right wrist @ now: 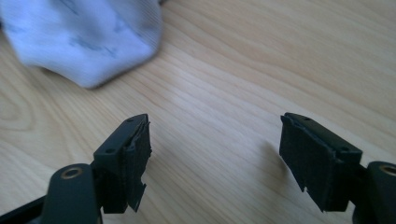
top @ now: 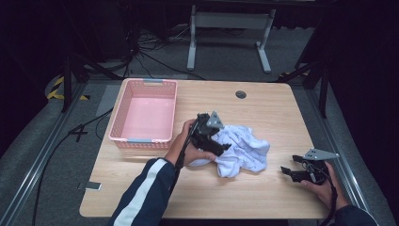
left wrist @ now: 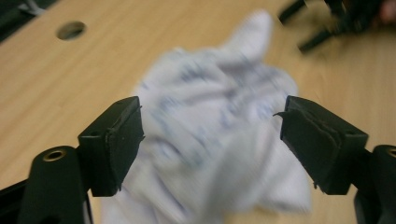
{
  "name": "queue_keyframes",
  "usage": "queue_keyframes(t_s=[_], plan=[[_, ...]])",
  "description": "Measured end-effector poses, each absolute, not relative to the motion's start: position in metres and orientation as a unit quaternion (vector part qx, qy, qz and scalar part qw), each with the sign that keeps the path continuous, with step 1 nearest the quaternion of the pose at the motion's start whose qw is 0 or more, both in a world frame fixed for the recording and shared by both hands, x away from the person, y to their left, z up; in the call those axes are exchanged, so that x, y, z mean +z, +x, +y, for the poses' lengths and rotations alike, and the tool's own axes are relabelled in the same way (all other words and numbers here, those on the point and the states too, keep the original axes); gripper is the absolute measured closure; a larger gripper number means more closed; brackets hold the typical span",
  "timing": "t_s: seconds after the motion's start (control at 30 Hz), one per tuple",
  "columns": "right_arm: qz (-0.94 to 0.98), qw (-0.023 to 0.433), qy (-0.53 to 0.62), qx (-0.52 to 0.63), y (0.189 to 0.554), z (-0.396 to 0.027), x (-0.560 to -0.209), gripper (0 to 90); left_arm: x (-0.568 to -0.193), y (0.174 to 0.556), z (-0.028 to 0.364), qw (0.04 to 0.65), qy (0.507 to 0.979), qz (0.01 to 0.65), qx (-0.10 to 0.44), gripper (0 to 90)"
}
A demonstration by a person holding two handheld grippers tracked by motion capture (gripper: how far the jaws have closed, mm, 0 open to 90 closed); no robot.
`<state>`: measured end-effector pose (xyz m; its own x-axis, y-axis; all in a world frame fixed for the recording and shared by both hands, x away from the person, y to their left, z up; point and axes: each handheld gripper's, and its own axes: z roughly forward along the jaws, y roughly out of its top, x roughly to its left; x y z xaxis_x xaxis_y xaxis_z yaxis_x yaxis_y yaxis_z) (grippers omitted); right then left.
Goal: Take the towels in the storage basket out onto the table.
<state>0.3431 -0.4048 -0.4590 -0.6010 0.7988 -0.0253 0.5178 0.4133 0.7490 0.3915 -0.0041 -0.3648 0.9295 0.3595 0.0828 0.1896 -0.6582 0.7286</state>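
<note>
A crumpled white cloth with a faint blue print (top: 244,148) lies on the wooden table (top: 268,108), right of centre. My left gripper (top: 222,148) sits at the cloth's left edge and points into it. In the left gripper view the jaws (left wrist: 211,105) stand wide apart with the blurred cloth (left wrist: 205,154) just beyond and below them, and the pads do not press on it. My right gripper (top: 289,164) rests low near the table's front right, open, a short way right of the cloth. Bare wood lies between its jaws (right wrist: 215,119), and the cloth's edge (right wrist: 84,37) shows at the upper left.
A pink plastic basket (top: 141,141) with nothing in it stands at the table's back left. A round cable hole (top: 241,94) sits near the far edge. A white desk frame and cables lie on the floor beyond. The right gripper (left wrist: 317,28) shows far off in the left gripper view.
</note>
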Motion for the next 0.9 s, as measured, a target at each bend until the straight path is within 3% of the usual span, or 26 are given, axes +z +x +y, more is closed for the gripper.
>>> queue_keyframes(t_s=[0.13, 0.33, 0.43, 0.53, 0.6, 0.67, 0.73, 0.9], plan=[[0.807, 0.2, 0.376, 0.409, 0.344, -0.391, -0.438, 23.8, -0.405, 0.36, -0.004, 0.334, 0.923, 0.138, 0.132, 24.6], [0.827, 0.205, 0.313, 0.42, 0.361, -0.341, -0.415, 22.3, -0.441, 0.359, -0.015, 0.32, 0.93, 0.145, 0.113, 26.2], [0.841, 0.229, 0.297, 0.391, 0.379, -0.313, -0.409, 25.5, -0.448, 0.365, -0.017, 0.317, 0.929, 0.142, 0.126, 37.2], [0.85, 0.228, 0.292, 0.374, 0.395, -0.299, -0.413, 36.9, -0.452, 0.373, -0.013, 0.325, 0.927, 0.159, 0.103, 53.8], [0.861, 0.222, 0.29, 0.353, 0.402, -0.295, -0.419, 50.2, -0.455, 0.375, -0.01, 0.316, 0.929, 0.159, 0.107, 73.2], [0.867, 0.223, 0.294, 0.335, 0.403, -0.297, -0.422, 67.7, -0.457, 0.373, -0.007, 0.318, 0.93, 0.16, 0.096, 86.9], [0.86, 0.238, 0.305, 0.333, 0.401, -0.305, -0.421, 75.5, -0.454, 0.367, -0.001, 0.309, 0.935, 0.146, 0.1, 89.7], [0.832, 0.271, 0.342, 0.343, 0.397, -0.333, -0.406, 78.0, -0.446, 0.36, 0.017, 0.313, 0.932, 0.146, 0.109, 89.7]])
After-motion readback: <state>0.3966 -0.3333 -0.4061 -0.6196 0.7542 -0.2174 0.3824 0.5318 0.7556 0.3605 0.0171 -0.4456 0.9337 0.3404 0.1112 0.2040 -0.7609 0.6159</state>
